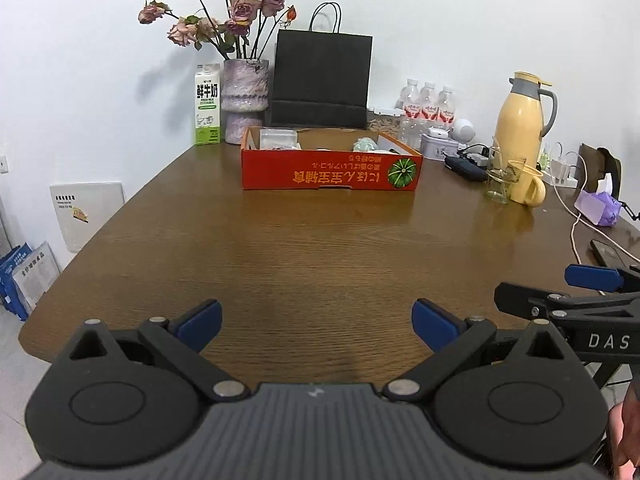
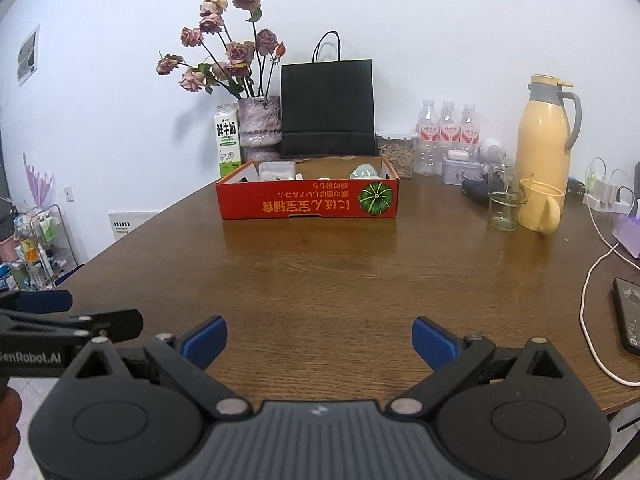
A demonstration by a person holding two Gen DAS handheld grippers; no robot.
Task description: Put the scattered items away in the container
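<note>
Left wrist view: red box straight ahead of my left gripper, well apart across bare table.
Both tools spread wide, nothing held; right gripper sits just beside the left, level with it, and I judge neither arm nearer the box. Box's long axis runs crosswise to my fingers, printed side wall facing me. It is a shallow, open-topped cardboard tray; a clear packet and a pale green bundle show over the rim. I see no loose items between tools and box.
</note>
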